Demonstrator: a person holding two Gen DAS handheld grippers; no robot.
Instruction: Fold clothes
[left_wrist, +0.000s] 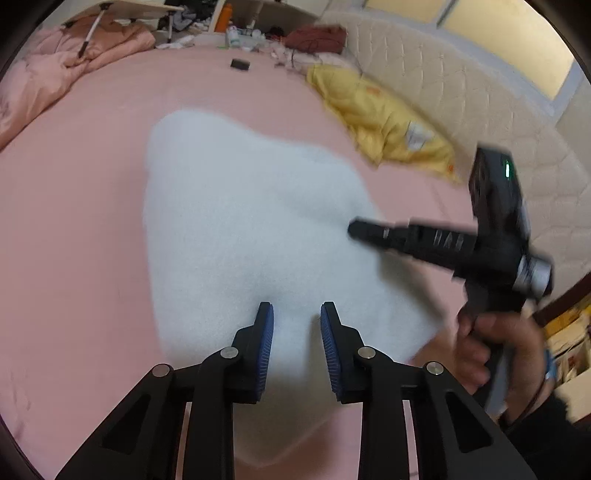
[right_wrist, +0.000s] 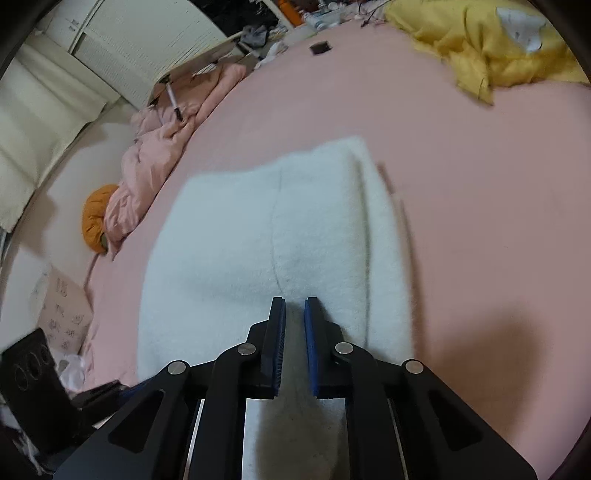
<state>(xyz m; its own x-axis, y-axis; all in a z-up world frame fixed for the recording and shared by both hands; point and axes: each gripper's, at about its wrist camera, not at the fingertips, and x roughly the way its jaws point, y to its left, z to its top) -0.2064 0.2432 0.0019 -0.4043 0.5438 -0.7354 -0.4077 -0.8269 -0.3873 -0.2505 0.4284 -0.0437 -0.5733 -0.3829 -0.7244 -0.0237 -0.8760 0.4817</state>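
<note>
**Fleece garment lay part-folded on the pink bed, both tongs empty**

Fleece garment (left_wrist: 236, 221) filled the middle of both views, a white, fuzzy piece spread flat on the pink bedsheet (left_wrist: 74, 221). In the right wrist view it (right_wrist: 258, 240) showed a seam running down its centre and a lengthwise fold along its right side, where one layer lay doubled over another. Its outline was roughly rectangular there and more lobed in the left wrist view, though blur softened the edges.

It would probably handle as soft, thick and light: limp, springy in the pile, not slippery, and in no way fragile. A doubled edge or a corner looked the best place to pinch, since the bulk would give the pads plenty to bite on; a grip in the flat middle would likely only bunch it.

The left gripper (left_wrist: 296, 314) hung over the near edge of the garment with its blue ribbed pads (left_wrist: 266, 332) well apart and nothing between them. The right gripper (right_wrist: 294, 314) hovered over the near edge too, its pads closer but with a clear gap, holding nothing. In the left wrist view it (left_wrist: 354, 227) reached in from the right of the frame, blurred.

A crumpled yellow cloth (left_wrist: 384, 122) lay at the upper right, and a rumpled pink quilt (left_wrist: 55, 81) at the upper left.
</note>
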